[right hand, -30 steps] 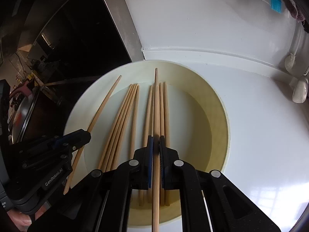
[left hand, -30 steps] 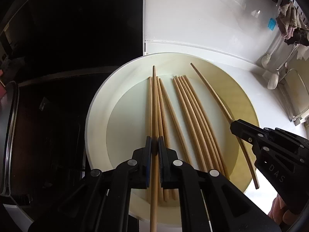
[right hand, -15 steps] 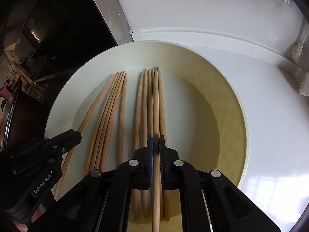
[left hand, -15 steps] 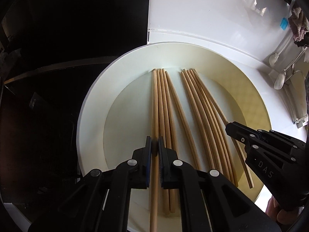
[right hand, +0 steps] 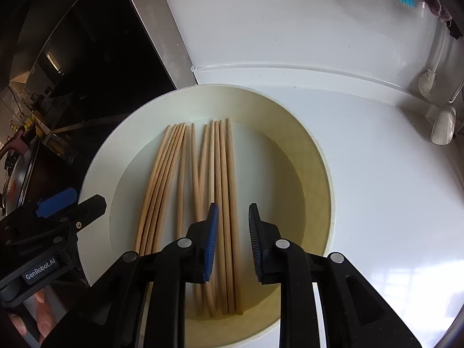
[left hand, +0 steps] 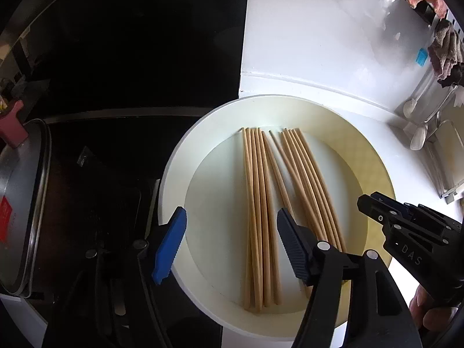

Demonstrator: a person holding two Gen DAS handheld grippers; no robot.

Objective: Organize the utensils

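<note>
Both grippers are over the round cream-white shallow plate (left hand: 174,191), pointing steeply down at it. I read the left gripper (left hand: 229,246) as open wide: its jaws have just been opening, and nothing is pinched between the blue pad and the black ribbed pad. The right gripper (right hand: 232,240) is also parted, less wide; its jaws have just been opening too, with pads clear of the wood.

The light wooden chopsticks (left hand: 258,203) all lie flat in the plate's well, roughly parallel, running away from both grippers toward the far rim. Seen from the left wrist, one tight bundle lies straight ahead between the left gripper's jaws and below them; a second fanned bundle lies off to its right, partly behind the right-hand pad. Seen from the right wrist, two or three sticks (right hand: 226,203) of the nearer bundle run through the gap between the right gripper's jaws, the rest lie to its left. None is lifted.

The plate sits on a glossy white countertop (right hand: 377,203). Left of both grippers is a dark cooktop area (left hand: 101,174) with a metal pot lid (left hand: 26,203).
</note>
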